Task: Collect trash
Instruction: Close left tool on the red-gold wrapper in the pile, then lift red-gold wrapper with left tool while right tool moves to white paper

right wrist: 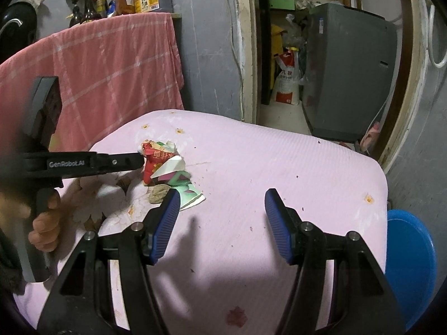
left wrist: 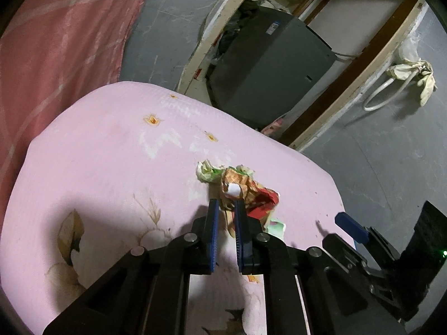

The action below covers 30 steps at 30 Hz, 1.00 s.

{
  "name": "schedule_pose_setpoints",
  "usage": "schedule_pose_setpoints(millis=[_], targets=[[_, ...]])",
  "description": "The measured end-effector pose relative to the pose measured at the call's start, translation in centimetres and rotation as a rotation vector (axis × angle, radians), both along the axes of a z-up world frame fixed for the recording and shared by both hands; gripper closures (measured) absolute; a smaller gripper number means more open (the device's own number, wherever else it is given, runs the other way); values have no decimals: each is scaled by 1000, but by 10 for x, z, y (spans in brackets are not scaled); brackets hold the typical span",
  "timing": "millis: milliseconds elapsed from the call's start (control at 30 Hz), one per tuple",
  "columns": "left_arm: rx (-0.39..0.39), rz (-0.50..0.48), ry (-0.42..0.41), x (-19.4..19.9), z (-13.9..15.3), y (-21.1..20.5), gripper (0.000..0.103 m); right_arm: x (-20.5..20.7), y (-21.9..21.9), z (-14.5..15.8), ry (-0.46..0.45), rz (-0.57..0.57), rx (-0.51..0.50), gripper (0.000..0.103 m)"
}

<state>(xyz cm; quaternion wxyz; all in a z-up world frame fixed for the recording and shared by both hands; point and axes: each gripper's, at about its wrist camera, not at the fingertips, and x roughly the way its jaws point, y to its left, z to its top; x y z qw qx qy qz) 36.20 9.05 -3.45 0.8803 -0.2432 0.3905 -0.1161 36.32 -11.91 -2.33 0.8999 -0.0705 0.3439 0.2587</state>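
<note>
The trash (left wrist: 243, 192) is a loose heap of crumpled wrappers on the pink floral tablecloth (left wrist: 111, 153), lying toward the 1 o'clock side of the left wrist view and at about 10 o'clock from the right tongs in the right wrist view. It looks light, thin and soft — foil and paper that should crush rather than resist, and glossy enough that a shallow pinch may slip off. The pieces seem only piled together, not joined, so lifting one will likely leave others behind: a red wrapper (right wrist: 153, 164) with printed characters, a white and green torn packet (right wrist: 187, 192) nearest the right tongs, a pale green crumple (left wrist: 205, 170) at the far edge. The best hold is probably deep across a bunched fold, not on a flat flap.

The left gripper (left wrist: 225, 205) stands narrow, its blue pads closed onto a brownish wrapper fold that runs down between them — it appears to be gripping the heap's near side. The right gripper (right wrist: 220, 195) is spread wide and holds nothing; its left pad sits just beside the green and white packet, perhaps touching its edge, though that cannot be told for sure
</note>
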Motion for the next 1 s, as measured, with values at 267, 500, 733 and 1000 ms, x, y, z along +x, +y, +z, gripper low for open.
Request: schedule_pose_setpoints(millis=[267, 500, 733, 1000], targets=[[24, -79, -43, -10, 7, -18, 70, 0, -16, -1, -4, -44, -20, 41], [36, -33, -34, 10, 19, -33, 58, 1, -24, -2, 4, -60, 2, 41], [-8, 52, 66, 29, 4, -24, 59, -2, -25, -4, 7, -49, 9, 41], [-62, 54, 64, 29, 6, -4, 80, -2, -21, -6, 16, -33, -16, 41]])
